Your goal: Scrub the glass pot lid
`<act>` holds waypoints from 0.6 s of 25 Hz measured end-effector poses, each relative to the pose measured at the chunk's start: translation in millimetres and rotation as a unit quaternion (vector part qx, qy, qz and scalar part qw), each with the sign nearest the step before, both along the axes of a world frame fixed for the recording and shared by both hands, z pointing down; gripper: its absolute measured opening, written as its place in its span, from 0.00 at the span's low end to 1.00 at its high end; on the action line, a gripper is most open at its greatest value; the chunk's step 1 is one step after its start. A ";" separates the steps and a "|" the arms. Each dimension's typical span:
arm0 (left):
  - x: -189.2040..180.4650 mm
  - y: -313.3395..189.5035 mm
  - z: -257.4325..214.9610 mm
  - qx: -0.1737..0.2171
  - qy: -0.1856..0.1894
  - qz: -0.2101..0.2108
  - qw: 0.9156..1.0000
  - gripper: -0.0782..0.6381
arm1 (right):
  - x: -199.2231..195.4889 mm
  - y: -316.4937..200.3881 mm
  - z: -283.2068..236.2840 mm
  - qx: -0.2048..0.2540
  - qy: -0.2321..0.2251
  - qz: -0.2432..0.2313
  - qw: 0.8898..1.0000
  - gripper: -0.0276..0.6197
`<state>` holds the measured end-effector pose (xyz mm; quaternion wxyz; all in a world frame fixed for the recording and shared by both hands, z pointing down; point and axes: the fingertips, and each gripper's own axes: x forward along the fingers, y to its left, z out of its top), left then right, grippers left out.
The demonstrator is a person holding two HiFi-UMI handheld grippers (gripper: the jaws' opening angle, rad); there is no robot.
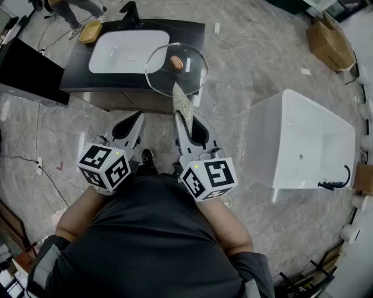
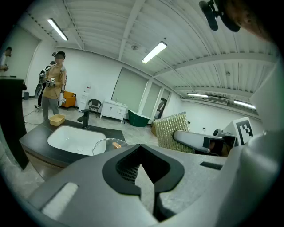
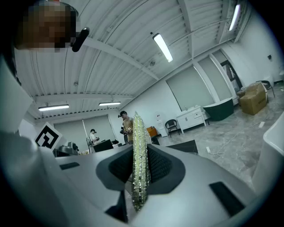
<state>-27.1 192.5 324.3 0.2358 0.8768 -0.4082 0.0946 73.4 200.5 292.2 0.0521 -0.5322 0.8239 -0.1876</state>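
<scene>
The glass pot lid (image 1: 160, 73) with a wooden knob (image 1: 176, 62) lies on the dark vanity counter (image 1: 192, 32), right of the white basin (image 1: 125, 51), and overhangs the front edge. My right gripper (image 1: 187, 121) is shut on a glittery scrub pad (image 1: 182, 103) that stands on edge just short of the lid's near rim. The pad (image 3: 138, 164) fills the gap between the jaws in the right gripper view. My left gripper (image 1: 135, 120) is shut and holds nothing, level with the right one. The left gripper view shows the lid (image 2: 106, 144) and the pad (image 2: 172, 130) ahead.
A black faucet (image 1: 129, 13) and a yellow tub (image 1: 90, 31) sit behind the basin. A white bathtub (image 1: 303, 142) stands at the right, a cardboard box (image 1: 329, 38) beyond it. A black block (image 1: 29, 74) is at the left. A person (image 2: 54, 84) stands behind the vanity.
</scene>
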 end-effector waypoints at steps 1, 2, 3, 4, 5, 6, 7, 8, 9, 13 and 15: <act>-1.3 0.8 1.8 -0.003 0.000 0.000 1.000 0.11 | -0.7 0.3 0.2 -0.002 0.001 0.001 1.000 0.14; -2.5 1.3 3.3 -0.005 0.000 0.000 1.000 0.11 | -1.5 0.4 0.4 -0.003 0.002 0.003 1.000 0.14; -3.4 1.6 4.5 -0.006 0.000 0.000 1.000 0.11 | -2.6 0.2 0.7 -0.004 0.002 0.003 1.000 0.14; -4.2 1.5 5.2 -0.006 0.000 0.001 1.000 0.11 | -3.8 -0.1 1.1 -0.003 0.002 0.003 1.000 0.14; -4.9 1.3 5.4 -0.005 -0.001 0.001 1.000 0.11 | -5.1 -0.3 1.7 -0.002 0.002 0.002 1.000 0.14; -5.5 1.3 5.1 -0.004 -0.001 0.001 1.000 0.11 | -6.2 -0.1 2.5 -0.001 0.001 0.001 1.000 0.14; -5.7 1.6 4.4 -0.002 -0.002 0.001 1.000 0.11 | -6.9 0.4 2.8 0.000 0.000 -0.001 1.000 0.14; -5.5 2.3 3.4 -0.001 -0.002 0.001 1.000 0.11 | -7.0 1.1 2.4 0.002 -0.001 -0.002 1.000 0.14; -4.8 2.9 2.2 0.001 -0.002 0.000 1.000 0.11 | -6.5 1.7 1.1 0.003 0.000 -0.003 1.000 0.14; 2.3 5.1 -3.1 0.008 -0.003 -0.002 1.000 0.11 | 1.3 4.1 -4.3 0.006 0.006 -0.003 1.000 0.14; 8.5 7.4 -3.7 0.008 -0.004 -0.001 1.000 0.11 | 8.6 6.1 -1.6 0.003 0.002 0.000 1.000 0.14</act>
